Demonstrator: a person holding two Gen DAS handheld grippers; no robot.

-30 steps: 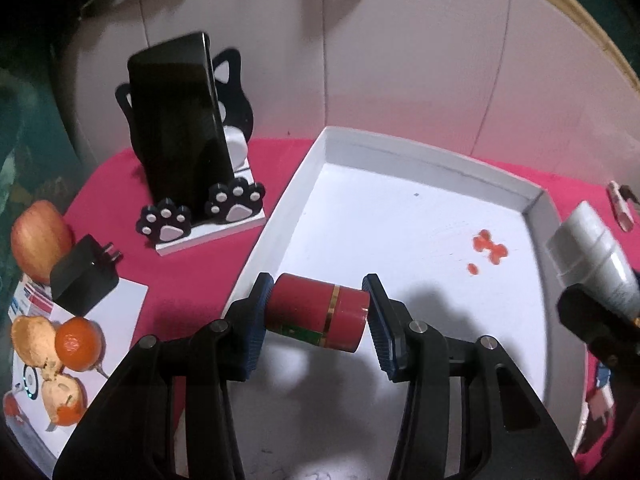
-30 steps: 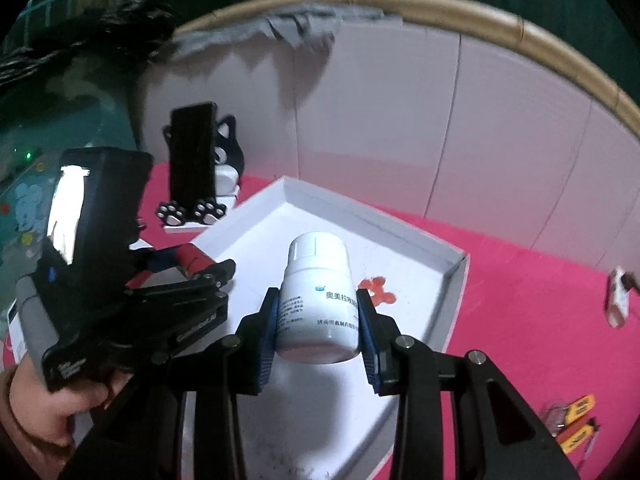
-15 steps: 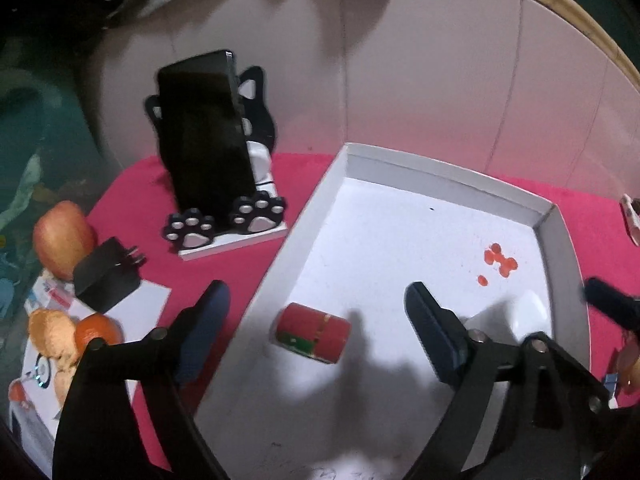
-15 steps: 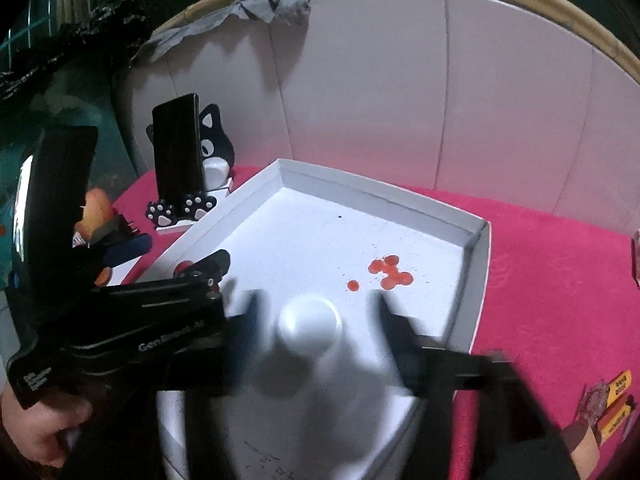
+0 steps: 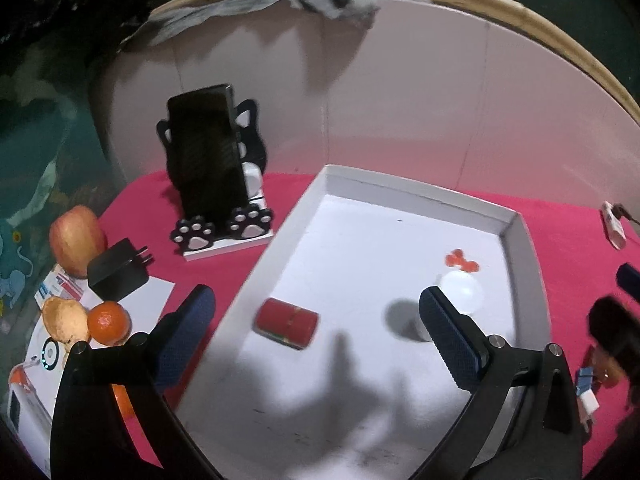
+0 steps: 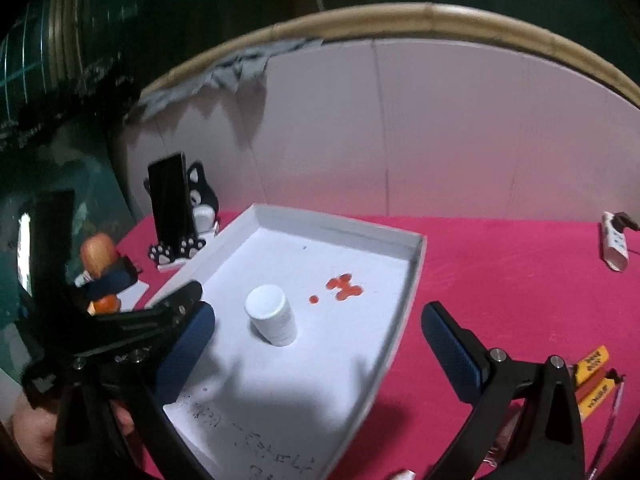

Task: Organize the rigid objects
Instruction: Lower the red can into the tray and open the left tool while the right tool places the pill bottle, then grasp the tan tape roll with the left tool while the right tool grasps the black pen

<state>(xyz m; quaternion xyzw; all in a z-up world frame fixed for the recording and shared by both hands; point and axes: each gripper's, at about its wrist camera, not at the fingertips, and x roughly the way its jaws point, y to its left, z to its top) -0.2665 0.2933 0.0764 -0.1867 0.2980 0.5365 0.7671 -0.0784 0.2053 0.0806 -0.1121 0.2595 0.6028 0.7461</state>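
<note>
A white tray (image 5: 524, 248) lies on the pink cloth. A red cylinder with a gold band (image 5: 287, 323) lies on its side in the tray's left part. A white pill bottle (image 5: 456, 294) stands upright in the tray's right part, near red spots; it also shows in the right wrist view (image 6: 271, 315). My left gripper (image 5: 316, 334) is open and empty, raised above the tray. My right gripper (image 6: 316, 340) is open and empty, raised above the tray (image 6: 416, 264); the bottle stands below, between its fingers.
A black phone on a cat-shaped stand (image 5: 212, 172) is left of the tray. An apple (image 5: 76, 240), a black charger (image 5: 118, 268) and tangerines (image 5: 108, 320) lie at the far left. A white power strip (image 6: 614, 246) and orange packets (image 6: 592, 376) lie at the right.
Both grippers opened and pulled back upward. The red cylinder was let go and lies in the tray. The white bottle was set down upright in the tray.
</note>
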